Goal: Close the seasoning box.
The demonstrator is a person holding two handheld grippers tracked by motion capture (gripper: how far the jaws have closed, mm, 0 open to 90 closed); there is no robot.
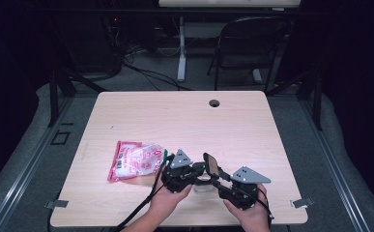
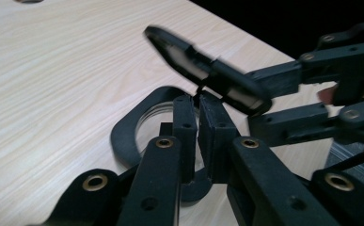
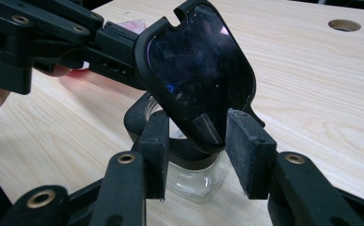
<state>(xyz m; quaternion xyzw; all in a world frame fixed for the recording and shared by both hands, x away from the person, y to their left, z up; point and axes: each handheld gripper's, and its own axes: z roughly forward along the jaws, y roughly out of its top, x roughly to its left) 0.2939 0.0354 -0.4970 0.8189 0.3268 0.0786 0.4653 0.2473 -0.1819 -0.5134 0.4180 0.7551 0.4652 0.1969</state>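
Left tongs (image 2: 199,115) were seen clamped on the black rim of a clear jar (image 3: 196,181) standing on the counter (image 1: 184,116) near its front edge. Right tongs (image 3: 196,155) stood apart around the hinged lid (image 3: 198,70), tilted up, long axis rising away from the jar. Pink packet (image 1: 135,161) lay just left.

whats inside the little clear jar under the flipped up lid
Nothing shows through the clear glass jar walls. The raised black lid and the black collar cover the mouth, so its inside cannot be confirmed.
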